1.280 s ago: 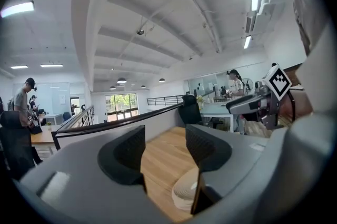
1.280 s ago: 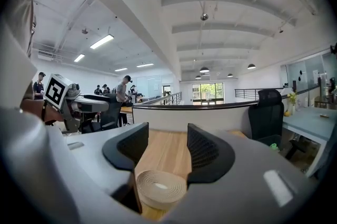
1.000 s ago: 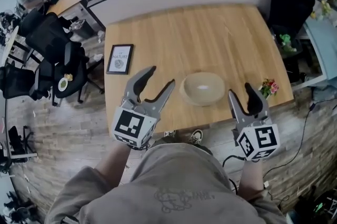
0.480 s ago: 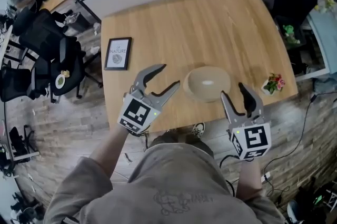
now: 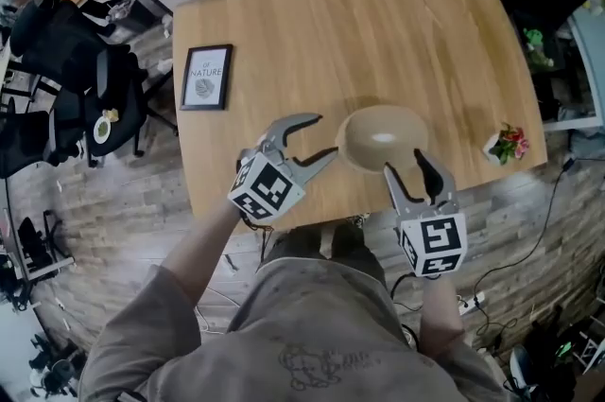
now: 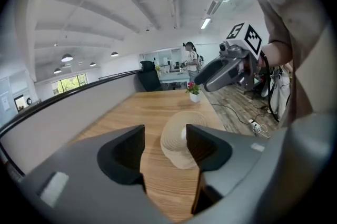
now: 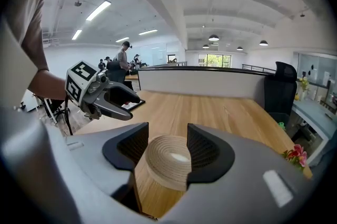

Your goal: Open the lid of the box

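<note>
Left gripper [image 5: 321, 137]: jaws spread wide, pads bare, tips just beside the box [image 5: 383, 137] at its nine o'clock in the head view, aimed toward three o'clock; contact with the rim too close to call. In the left gripper view, the box framed in the gap past the pads, partly behind the right-hand jaw. Right gripper [image 5: 404, 166]: jaws likewise apart, clamped on nothing, tips at the box's six o'clock, aimed toward twelve, one tip overlapping the near rim from above. In the right gripper view, the box low between the two pads and beyond them, wider than the gap. Box itself: round, tan, ribbed in rings, domed top in place, standing near the front edge of the wooden table [image 5: 378, 22], a little right of middle. Out at nine to ten o'clock from the box, well apart, a black picture frame [image 5: 206, 77] flat on the wood near the left edge. At three o'clock, a small flower pot [image 5: 510, 145] with red and pink blooms on the right front corner. Beyond the table at nine o'clock, black office chairs [image 5: 90, 83] on the plank floor; at five o'clock, a cable and a power strip [image 5: 463, 304].
</note>
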Available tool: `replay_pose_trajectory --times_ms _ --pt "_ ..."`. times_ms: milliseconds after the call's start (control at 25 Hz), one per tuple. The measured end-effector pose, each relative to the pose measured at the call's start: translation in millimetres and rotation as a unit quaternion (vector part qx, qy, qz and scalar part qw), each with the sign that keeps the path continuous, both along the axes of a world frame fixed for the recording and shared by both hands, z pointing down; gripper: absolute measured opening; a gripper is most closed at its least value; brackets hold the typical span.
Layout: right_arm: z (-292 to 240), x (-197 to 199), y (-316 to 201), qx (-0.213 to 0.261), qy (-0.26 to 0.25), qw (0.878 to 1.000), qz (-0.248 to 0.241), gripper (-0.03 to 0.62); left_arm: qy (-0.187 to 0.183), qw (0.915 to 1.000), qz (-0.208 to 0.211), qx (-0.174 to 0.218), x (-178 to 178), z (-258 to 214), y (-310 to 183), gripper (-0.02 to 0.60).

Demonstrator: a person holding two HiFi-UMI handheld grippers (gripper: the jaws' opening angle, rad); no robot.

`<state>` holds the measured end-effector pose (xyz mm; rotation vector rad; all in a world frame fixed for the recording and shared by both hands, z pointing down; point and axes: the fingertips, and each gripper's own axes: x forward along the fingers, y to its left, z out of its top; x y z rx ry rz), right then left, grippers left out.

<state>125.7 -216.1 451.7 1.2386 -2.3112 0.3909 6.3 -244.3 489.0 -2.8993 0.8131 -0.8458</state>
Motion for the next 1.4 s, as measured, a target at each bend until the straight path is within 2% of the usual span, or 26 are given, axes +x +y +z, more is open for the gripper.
replay_pose_trajectory --times_ms 160,240,400,520,600,760,880,1000,1160,1400 --pt "26.1 -7.4 -5.8 -0.021 0.004 1.000 -0.003 0.230 -0.019 0.9991 0.027 -0.028 8.6 45.1 -0.3 0.253" --pt "35.7 -11.9 -9.3 -0.031 0.002 1.000 -0.006 0.230 -0.026 0.9977 0.046 -0.043 13.1 66.0 0.7 0.313" --pt "56.7 -22.3 -16.1 -0.051 0.000 0.999 -0.013 0.230 -0.029 0.9940 0.077 -0.072 23.7 100.7 1.4 0.314" --pt "70.3 -29.5 -23.0 -0.063 -0.001 0.998 -0.018 0.230 -0.049 0.9896 0.102 -0.088 28.6 129.5 2.5 0.314" --pt "77.2 -33.0 -27.6 -0.068 -0.003 0.997 -0.021 0.229 -0.040 0.9871 0.111 -0.108 30.7 142.1 2.3 0.319" --pt "94.6 -34.8 -29.1 -0.088 0.003 0.996 -0.035 0.230 0.017 0.9820 0.116 -0.148 33.9 144.1 -3.4 0.350" --pt "104.2 -36.2 -27.2 -0.104 0.001 0.994 -0.043 0.230 0.015 0.9754 0.146 -0.164 33.4 152.6 5.9 0.351" --pt "109.3 -37.2 -29.5 -0.113 -0.002 0.993 -0.046 0.229 -0.001 0.9721 0.160 -0.172 34.2 169.9 11.1 0.351" --pt "116.4 -42.7 -30.0 -0.123 0.003 0.990 -0.062 0.229 -0.001 0.9681 0.180 -0.174 49.3 179.4 12.8 0.350" --pt "129.4 -59.1 -18.1 -0.156 -0.002 0.983 -0.101 0.230 -0.004 0.9699 0.176 -0.169 55.7 181.4 11.0 0.328"
